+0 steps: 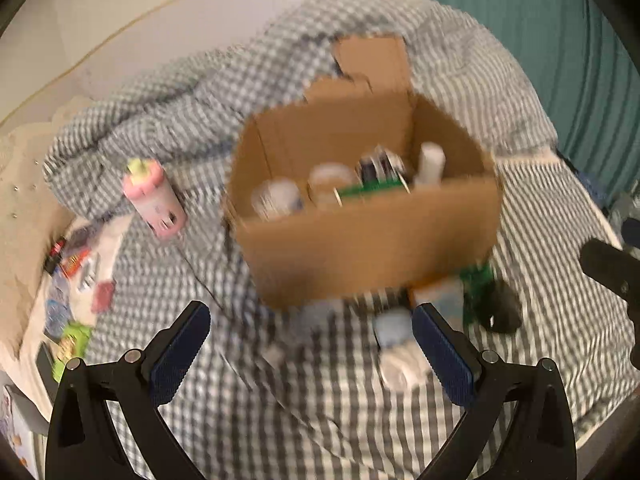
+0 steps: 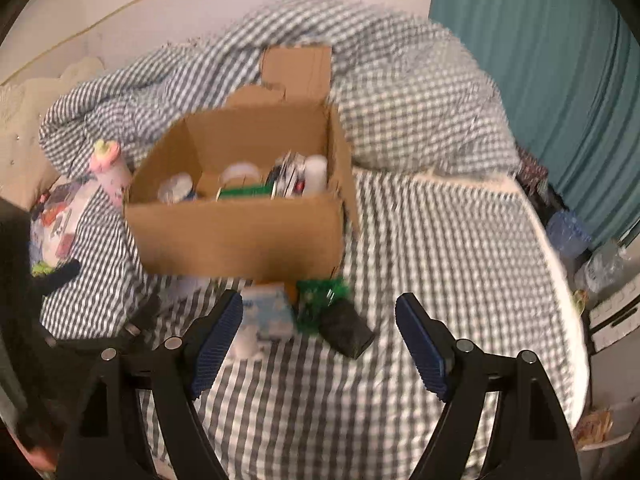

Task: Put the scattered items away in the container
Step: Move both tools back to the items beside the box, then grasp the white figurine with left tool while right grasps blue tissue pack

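An open cardboard box [image 1: 360, 240] stands on the checked bed and holds several items: jars, a green pack and a white tube. Just in front of it lie a white-and-blue pack [image 2: 266, 314], a green packet [image 2: 318, 300] and a black object [image 2: 346, 332]. A pink bottle [image 1: 154, 196] lies to the left of the box. My left gripper [image 1: 312, 310] is open with nothing between its fingers, and the white-and-blue pack [image 1: 396, 344] is beside its right finger. My right gripper [image 2: 319, 302] is also open, hovering over the green packet and the black object without touching them.
A bunched checked duvet [image 2: 400, 92] lies behind the box, in front of a teal curtain [image 2: 520, 60]. A sticker-covered flat thing [image 1: 76, 280] rests at the bed's left edge. Plastic bottles [image 2: 568, 236] lie beyond the bed's right edge.
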A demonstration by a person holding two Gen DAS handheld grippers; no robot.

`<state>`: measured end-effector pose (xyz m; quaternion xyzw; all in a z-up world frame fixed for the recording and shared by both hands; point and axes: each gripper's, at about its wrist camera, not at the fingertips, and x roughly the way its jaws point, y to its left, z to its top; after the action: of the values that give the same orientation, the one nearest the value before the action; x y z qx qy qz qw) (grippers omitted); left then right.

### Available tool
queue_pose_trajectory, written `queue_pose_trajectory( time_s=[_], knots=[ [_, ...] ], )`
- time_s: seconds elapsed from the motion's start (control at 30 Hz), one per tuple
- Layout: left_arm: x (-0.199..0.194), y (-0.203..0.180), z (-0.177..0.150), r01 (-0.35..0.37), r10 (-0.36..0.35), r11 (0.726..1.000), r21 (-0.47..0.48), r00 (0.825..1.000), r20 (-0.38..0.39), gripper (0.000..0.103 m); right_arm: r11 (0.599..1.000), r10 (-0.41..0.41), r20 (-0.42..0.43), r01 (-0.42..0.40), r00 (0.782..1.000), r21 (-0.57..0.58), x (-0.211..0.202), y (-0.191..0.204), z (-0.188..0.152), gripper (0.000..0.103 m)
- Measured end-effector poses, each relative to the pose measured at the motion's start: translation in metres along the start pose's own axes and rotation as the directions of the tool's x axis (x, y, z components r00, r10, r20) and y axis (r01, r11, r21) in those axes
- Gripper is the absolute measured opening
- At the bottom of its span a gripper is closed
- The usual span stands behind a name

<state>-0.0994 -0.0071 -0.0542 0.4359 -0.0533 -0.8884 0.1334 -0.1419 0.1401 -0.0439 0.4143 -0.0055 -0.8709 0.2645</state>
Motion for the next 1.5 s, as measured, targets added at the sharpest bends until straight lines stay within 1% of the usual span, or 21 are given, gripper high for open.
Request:
queue_pose_trajectory(
  time_s=[0.13, 0.2, 0.23, 0.3, 0.4, 0.53, 0.63, 0.67, 0.87, 0.97, 1.03, 1.07, 1.1, 1.13, 1.17, 1.2, 1.23, 1.27, 1.3, 1.37, 1.5],
  knots=[
    [0.024, -0.025, -0.032, 0.016, -0.014, 0.999, 0.051, 0.999, -0.047, 0.103, 1.000, 0.012, -0.050, -0.012, 0.999, 0.015, 0.028, 0.007, -0.016, 0.079],
    [0.035, -0.035, -0.045, 0.002, 0.002, 0.998, 0.068, 0.998, -0.062, 0.103, 0.999, 0.029, -0.073, -0.026, 0.997, 0.034, 0.040, 0.009, -0.020, 0.078],
    [0.038, -0.039, -0.048, 0.000, 0.004, 0.998, 0.066, 0.998, -0.064, 0.103, 0.999, 0.033, -0.086, -0.030, 0.996, 0.045, 0.048, 0.010, -0.022, 0.078],
    [0.046, -0.043, -0.056, 0.025, -0.021, 0.998, 0.055, 0.997, -0.077, 0.103, 0.998, 0.033, -0.107, -0.028, 0.994, 0.054, 0.060, 0.012, -0.025, 0.078],
    [0.056, -0.042, -0.061, 0.040, -0.037, 0.999, 0.035, 0.996, -0.079, 0.103, 0.998, 0.045, -0.139, -0.037, 0.989, 0.058, 0.079, 0.015, -0.027, 0.078],
    [0.072, -0.032, -0.063, 0.099, -0.101, 0.995, -0.030, 0.992, -0.075, 0.103, 0.998, 0.047, -0.174, -0.038, 0.984, 0.052, 0.105, 0.021, -0.026, 0.078],
    [0.082, -0.029, -0.065, 0.144, -0.148, 0.988, -0.053, 0.986, -0.077, 0.103, 0.997, 0.057, -0.195, -0.047, 0.979, 0.056, 0.125, 0.023, -0.025, 0.079],
    [0.085, -0.031, -0.066, 0.161, -0.164, 0.986, -0.046, 0.983, -0.080, 0.103, 0.997, 0.061, -0.204, -0.050, 0.977, 0.058, 0.132, 0.024, -0.025, 0.079],
    [0.099, -0.047, -0.069, 0.196, -0.194, 0.981, 0.013, 0.977, -0.085, 0.103, 0.997, 0.067, -0.249, -0.053, 0.966, 0.061, 0.165, 0.028, -0.026, 0.079],
    [0.107, -0.051, -0.069, 0.205, -0.203, 0.979, 0.015, 0.976, -0.083, 0.103, 0.994, 0.095, -0.264, -0.077, 0.960, 0.077, 0.178, 0.026, -0.027, 0.078],
    [0.114, -0.053, -0.068, 0.231, -0.230, 0.973, 0.008, 0.969, -0.087, 0.103, 0.993, 0.106, -0.267, -0.087, 0.958, 0.083, 0.182, 0.025, -0.026, 0.078],
    [0.115, -0.053, -0.068, 0.237, -0.236, 0.971, 0.008, 0.968, -0.086, 0.103, 0.992, 0.112, -0.269, -0.092, 0.957, 0.084, 0.183, 0.025, -0.026, 0.076],
    [0.117, -0.053, -0.068, 0.242, -0.241, 0.970, 0.006, 0.967, -0.086, 0.103, 0.991, 0.124, -0.270, -0.104, 0.955, 0.086, 0.184, 0.025, -0.026, 0.069],
    [0.119, -0.053, -0.069, 0.261, -0.261, 0.965, -0.005, 0.961, -0.089, 0.100, 0.986, 0.156, -0.273, -0.135, 0.949, 0.096, 0.185, 0.025, -0.027, 0.057],
    [0.120, -0.052, -0.069, 0.283, -0.283, 0.959, -0.015, 0.955, -0.093, 0.096, 0.981, 0.186, -0.278, -0.162, 0.943, 0.106, 0.186, 0.026, -0.027, 0.051],
    [0.121, -0.050, -0.069, 0.308, -0.309, 0.951, -0.029, 0.946, -0.094, 0.085, 0.975, 0.215, -0.283, -0.190, 0.935, 0.116, 0.186, 0.027, -0.028, 0.043],
    [0.122, -0.048, -0.069, 0.345, -0.348, 0.938, -0.047, 0.932, -0.102, 0.073, 0.974, 0.222, -0.285, -0.196, 0.933, 0.116, 0.186, 0.027, -0.028, 0.041],
    [0.122, -0.048, -0.070, 0.372, -0.375, 0.927, -0.054, 0.921, -0.107, 0.064, 0.975, 0.218, -0.284, -0.193, 0.934, 0.113, 0.185, 0.028, -0.028, 0.040],
    [0.121, -0.048, -0.070, 0.387, -0.391, 0.920, -0.055, 0.914, -0.110, 0.058, 0.974, 0.220, -0.280, -0.195, 0.934, 0.114, 0.184, 0.027, -0.029, 0.038],
    [0.117, -0.049, -0.069, 0.364, -0.366, 0.931, -0.035, 0.925, -0.104, 0.057, 0.972, 0.227, -0.276, -0.202, 0.934, 0.119, 0.181, 0.027, -0.030, 0.033],
    [0.112, -0.048, -0.070, 0.344, -0.344, 0.939, -0.018, 0.933, -0.104, 0.057, 0.971, 0.230, -0.255, -0.205, 0.939, 0.121, 0.166, 0.023, -0.033, 0.024]
  ],
)
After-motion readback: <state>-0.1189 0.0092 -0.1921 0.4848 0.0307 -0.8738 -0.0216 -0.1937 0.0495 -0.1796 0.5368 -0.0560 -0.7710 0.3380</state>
